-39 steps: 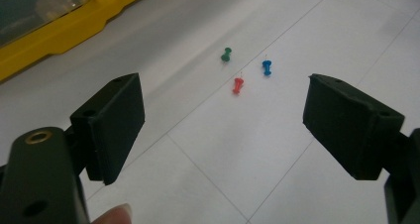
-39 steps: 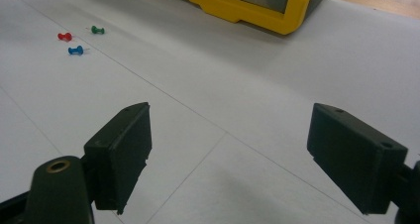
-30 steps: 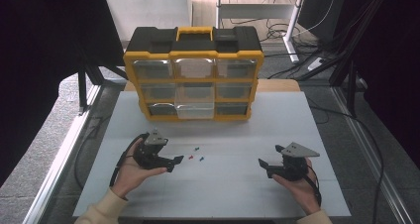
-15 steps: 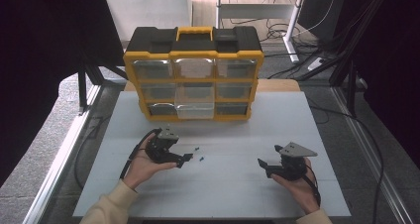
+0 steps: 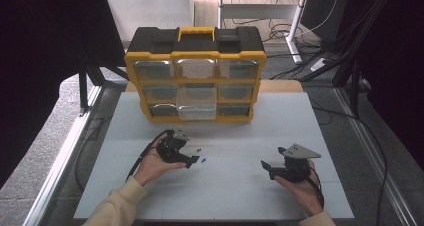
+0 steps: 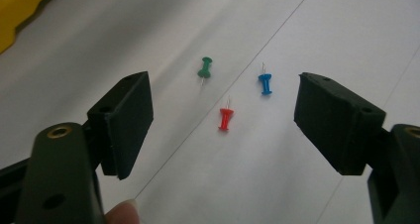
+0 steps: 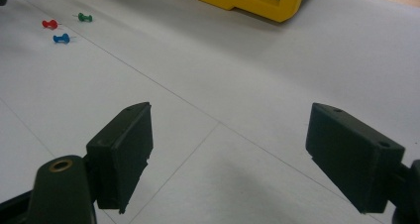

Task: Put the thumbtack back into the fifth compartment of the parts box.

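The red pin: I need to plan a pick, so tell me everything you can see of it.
The red pin is a small push pin, plastic-looking head and thin bare metal point. It lies flat on the white table, touching nothing, between the green pin and blue pin, ahead of the open left gripper.

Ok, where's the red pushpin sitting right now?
In the left gripper view the red pushpin lies on the white table between the open jaws of the left gripper, nearest the camera, below the green pushpin and left of the blue pushpin.
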`<state>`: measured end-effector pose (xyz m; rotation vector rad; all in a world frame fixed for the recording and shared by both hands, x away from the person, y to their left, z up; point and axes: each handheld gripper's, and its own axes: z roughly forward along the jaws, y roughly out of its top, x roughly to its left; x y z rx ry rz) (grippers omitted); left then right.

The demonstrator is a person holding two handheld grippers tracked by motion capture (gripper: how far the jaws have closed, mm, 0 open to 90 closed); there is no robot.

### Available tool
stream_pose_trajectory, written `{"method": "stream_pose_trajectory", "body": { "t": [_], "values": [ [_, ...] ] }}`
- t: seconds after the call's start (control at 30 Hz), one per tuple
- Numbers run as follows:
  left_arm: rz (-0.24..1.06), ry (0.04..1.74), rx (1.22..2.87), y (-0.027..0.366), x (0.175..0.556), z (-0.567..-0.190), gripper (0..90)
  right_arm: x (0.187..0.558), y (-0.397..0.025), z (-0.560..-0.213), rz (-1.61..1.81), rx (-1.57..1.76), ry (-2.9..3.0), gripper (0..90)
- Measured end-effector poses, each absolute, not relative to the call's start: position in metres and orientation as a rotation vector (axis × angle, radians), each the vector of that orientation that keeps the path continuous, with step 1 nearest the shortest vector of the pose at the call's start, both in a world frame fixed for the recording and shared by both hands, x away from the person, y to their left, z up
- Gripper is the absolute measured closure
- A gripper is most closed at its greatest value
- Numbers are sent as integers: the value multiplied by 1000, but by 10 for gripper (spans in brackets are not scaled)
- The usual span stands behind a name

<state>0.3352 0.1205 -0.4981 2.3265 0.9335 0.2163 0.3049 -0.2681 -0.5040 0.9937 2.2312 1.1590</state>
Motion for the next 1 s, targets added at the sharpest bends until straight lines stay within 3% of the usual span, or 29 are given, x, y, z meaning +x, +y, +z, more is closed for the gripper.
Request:
{"method": "stream_pose_trajectory", "body": {
  "t": [0.57,1.0],
  "values": [
    [181,920,2428,114,348,-517,330,306,-269,-506,1146,1004,2234,191],
    [188,920,2446,109,345,-522,544,306,-270,-506,1143,1011,2232,191]
  ]
}}
